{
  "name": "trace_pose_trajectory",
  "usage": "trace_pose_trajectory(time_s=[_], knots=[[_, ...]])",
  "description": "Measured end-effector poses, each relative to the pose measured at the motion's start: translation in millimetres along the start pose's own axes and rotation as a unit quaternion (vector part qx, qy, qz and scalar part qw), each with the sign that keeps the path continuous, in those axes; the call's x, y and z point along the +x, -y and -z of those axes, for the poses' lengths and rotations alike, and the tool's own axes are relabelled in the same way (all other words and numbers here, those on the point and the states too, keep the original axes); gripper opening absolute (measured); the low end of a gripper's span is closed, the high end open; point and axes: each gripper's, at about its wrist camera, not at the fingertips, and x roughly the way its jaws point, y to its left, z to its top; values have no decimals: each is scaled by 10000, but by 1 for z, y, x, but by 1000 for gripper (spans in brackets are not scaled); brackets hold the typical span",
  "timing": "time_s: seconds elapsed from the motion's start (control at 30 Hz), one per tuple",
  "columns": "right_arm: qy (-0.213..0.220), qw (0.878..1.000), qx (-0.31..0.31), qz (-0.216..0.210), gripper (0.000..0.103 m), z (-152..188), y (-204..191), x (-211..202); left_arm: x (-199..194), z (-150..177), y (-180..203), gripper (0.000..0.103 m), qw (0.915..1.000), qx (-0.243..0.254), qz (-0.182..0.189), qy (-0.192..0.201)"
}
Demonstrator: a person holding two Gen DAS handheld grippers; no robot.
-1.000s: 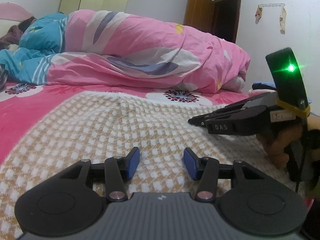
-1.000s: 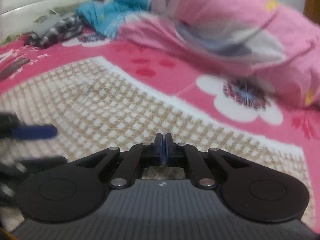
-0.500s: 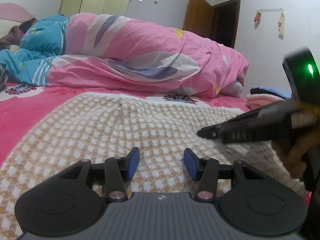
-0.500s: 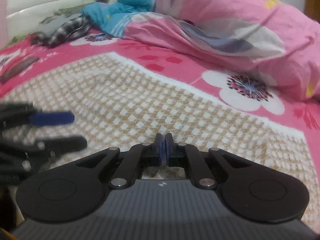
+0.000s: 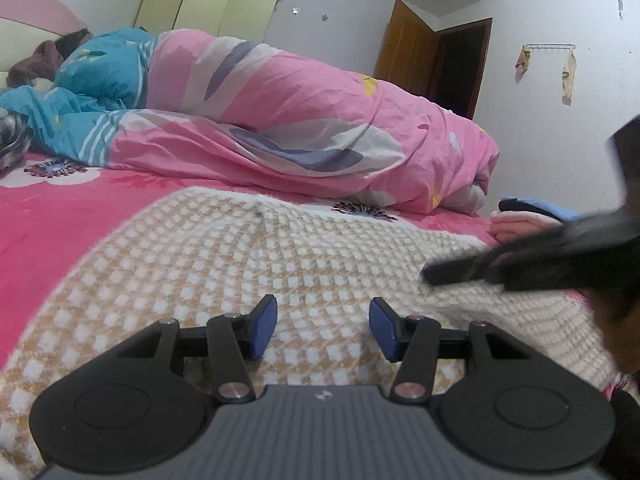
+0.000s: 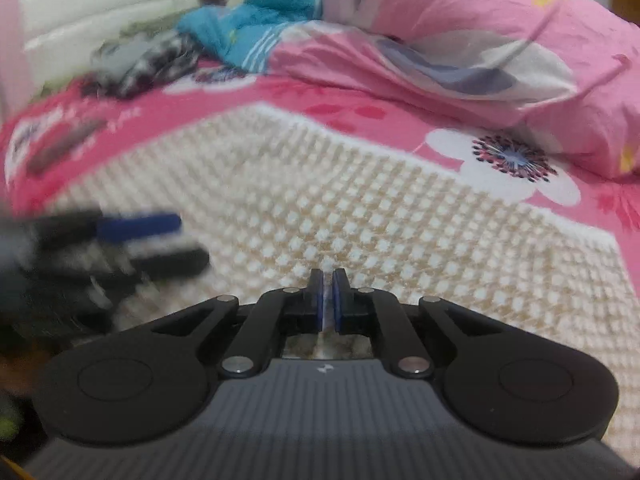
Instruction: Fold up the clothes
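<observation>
A beige-and-white checked knit garment (image 5: 256, 264) lies spread over the pink bed sheet (image 5: 44, 232). My left gripper (image 5: 323, 328) hovers low over its near part, open, with nothing between the blue pads (image 5: 264, 326). The right gripper (image 5: 436, 276) comes in blurred from the right, with a ridge of the garment raised under its tip. In the right wrist view the garment (image 6: 360, 208) fills the middle. There my right gripper (image 6: 328, 300) is shut on a thin pale edge of it. The left gripper (image 6: 168, 244) shows blurred at the left, its fingers apart.
A bunched pink quilt (image 5: 304, 120) and blue bedding (image 5: 100, 80) lie across the far side of the bed. Folded clothes (image 5: 524, 224) sit at the right edge. Dark patterned clothes (image 6: 152, 60) lie near the white headboard (image 6: 100, 12). A brown door (image 5: 408, 56) stands open behind.
The right gripper has drawn back to the right and risen in the left wrist view, lifting a ridge of the garment. The left gripper stays open and reaches further into the right wrist view.
</observation>
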Motion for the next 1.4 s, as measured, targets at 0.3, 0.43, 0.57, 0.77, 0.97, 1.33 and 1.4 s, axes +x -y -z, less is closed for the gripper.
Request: trace_pose_trajectory(time_s=[0.3,0.43,0.57,0.77,0.97,1.33,1.4], knots=[[163,9997,-27,155,5,36,-15,5,0,2,2,53,9999,117,-53,27],[413,9988,-250,46,5,37,-30,-21,0,3,1,53,9999,104,-39,58],[528,9965,-640,129,5,75,-43,-8,0,4,1,53,9999,127,-40,64],[442,9980,-457,-64,6,8,-28,-2,-2,5,1,53,9999,100,-43,128],[512,9976,-344,-298,6,-54,-14,41,-4,10,3,53,9995,270,-27,179],[-605,9884,-1270,-567,7,-91,-24,112,-6,12,-1,53,9996,180,69,183],[-396,9902,-1199,-597,7,-107,-25,114,-5,13,2,53,9995,269,28,184]])
